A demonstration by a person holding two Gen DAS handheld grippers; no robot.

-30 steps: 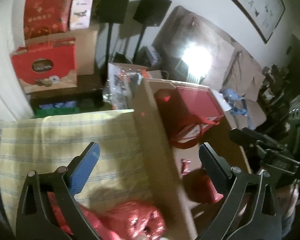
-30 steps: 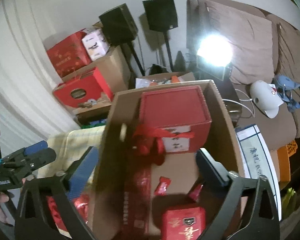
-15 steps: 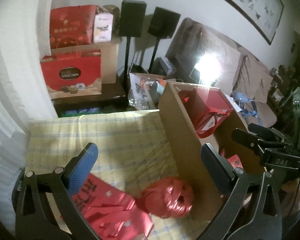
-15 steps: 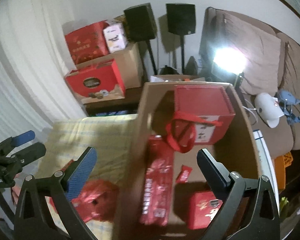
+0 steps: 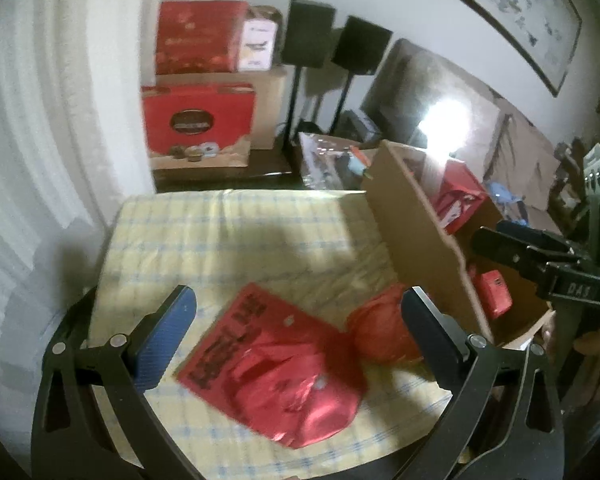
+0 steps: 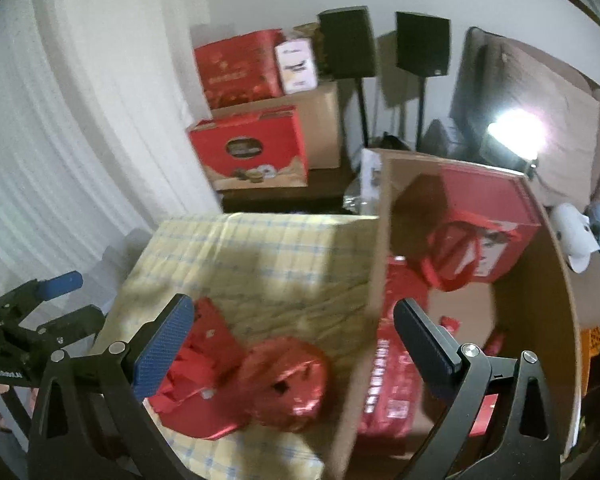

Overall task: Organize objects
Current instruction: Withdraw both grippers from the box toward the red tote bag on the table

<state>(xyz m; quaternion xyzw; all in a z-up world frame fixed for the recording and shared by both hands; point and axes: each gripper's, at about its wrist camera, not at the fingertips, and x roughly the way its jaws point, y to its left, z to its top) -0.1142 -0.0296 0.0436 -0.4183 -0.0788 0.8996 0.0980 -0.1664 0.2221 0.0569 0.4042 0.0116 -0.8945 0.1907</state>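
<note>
On the yellow checked cloth [image 5: 228,236] [image 6: 260,256] lie a flat red packet with black lettering [image 5: 268,360] [image 6: 196,364] and a round red foil ball [image 5: 380,332] [image 6: 288,384]. My left gripper [image 5: 296,340] hangs open above the packet, nothing between its fingers. My right gripper [image 6: 290,344] is open over the foil ball and the left wall of the cardboard box [image 5: 416,232] [image 6: 372,272]. Inside the box sit a red gift box with ribbon handles [image 6: 484,220], a long red pack [image 6: 388,384] and small red items.
Behind the table stand red gift cartons [image 5: 198,124] [image 6: 252,148] on a brown carton, and two black speakers on stands [image 5: 308,32] [image 6: 348,44]. A white curtain [image 5: 60,120] fills the left. A sofa with a bright lamp glare [image 6: 516,132] lies to the right.
Both grippers have drawn back and to the left, away from the box. The red packet and foil ball now show fully on the cloth. Both stay open.
</note>
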